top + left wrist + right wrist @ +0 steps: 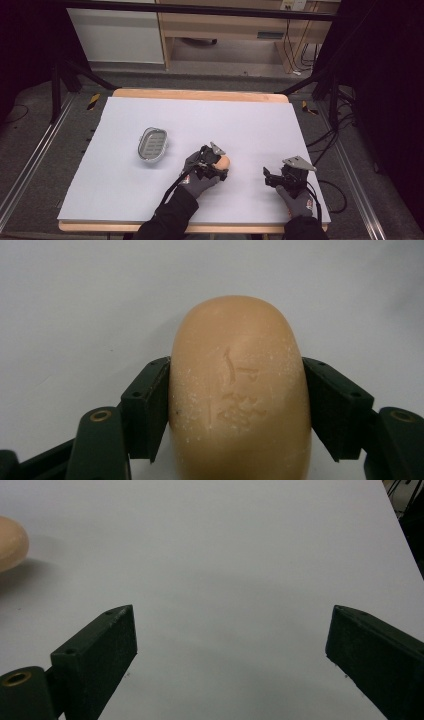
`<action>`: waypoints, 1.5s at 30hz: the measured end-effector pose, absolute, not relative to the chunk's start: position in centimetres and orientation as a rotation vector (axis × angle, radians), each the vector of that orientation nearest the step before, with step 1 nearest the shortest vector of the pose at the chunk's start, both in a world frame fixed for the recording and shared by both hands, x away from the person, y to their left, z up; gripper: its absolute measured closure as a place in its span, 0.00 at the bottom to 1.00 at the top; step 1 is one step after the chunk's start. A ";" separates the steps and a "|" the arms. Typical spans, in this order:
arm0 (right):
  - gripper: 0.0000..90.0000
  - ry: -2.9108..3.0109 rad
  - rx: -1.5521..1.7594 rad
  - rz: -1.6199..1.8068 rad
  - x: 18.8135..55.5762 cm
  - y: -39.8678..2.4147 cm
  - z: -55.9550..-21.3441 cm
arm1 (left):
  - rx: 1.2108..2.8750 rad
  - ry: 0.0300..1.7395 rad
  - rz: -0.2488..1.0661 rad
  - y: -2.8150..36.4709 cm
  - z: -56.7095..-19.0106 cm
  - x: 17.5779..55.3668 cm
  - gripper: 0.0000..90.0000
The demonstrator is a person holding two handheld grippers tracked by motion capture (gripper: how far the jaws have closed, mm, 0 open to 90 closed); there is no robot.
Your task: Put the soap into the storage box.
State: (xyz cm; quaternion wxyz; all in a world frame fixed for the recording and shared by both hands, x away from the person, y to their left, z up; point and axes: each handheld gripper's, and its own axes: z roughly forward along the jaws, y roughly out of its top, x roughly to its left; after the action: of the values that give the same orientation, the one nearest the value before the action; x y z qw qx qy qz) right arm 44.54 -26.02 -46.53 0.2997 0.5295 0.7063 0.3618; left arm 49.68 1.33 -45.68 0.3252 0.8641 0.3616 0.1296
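Left tongs [235,405] clamp the soap bar [239,390] across its width, soap dish [152,144] toward the counter's far-left; right tongs [230,655] stand wide, empty.

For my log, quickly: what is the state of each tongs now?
Left tongs: closed on the soap.
Right tongs: open, holding nothing.

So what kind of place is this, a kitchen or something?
Probably a lab or workshop set up for recording, not a kitchen. A white-covered wooden table stands inside a black metal frame, loose black cables run along the floor, and a plain wooden desk sits behind.
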 end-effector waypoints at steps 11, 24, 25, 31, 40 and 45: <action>0.07 1.874 1.400 0.956 44.5 -26.0 -46.5 | 2.246 0.946 0.351 2.7 -44.5 49.3 0.35; 0.07 1.877 1.396 0.951 44.5 -25.9 -46.6 | 2.206 0.970 0.376 5.2 -43.1 49.0 0.35; 0.07 1.877 1.396 0.951 44.5 -25.9 -46.6 | 2.206 0.970 0.376 5.2 -43.1 49.0 0.35; 0.07 1.876 1.397 0.953 44.5 -25.9 -46.6 | 2.198 0.980 0.393 6.3 -42.5 48.9 0.35; 0.07 1.878 1.394 0.953 44.5 -25.8 -46.6 | 2.173 1.001 0.425 8.5 -41.5 48.9 0.35; 0.07 1.876 1.395 0.952 44.4 -25.8 -46.6 | 2.150 1.023 0.437 9.4 -41.0 48.8 0.35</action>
State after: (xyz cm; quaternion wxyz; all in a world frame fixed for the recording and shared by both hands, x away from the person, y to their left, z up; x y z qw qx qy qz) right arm 44.44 -25.83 -46.56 0.3040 0.5264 0.7081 0.3593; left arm 48.83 9.44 -40.97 0.3528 0.8311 0.3953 0.1688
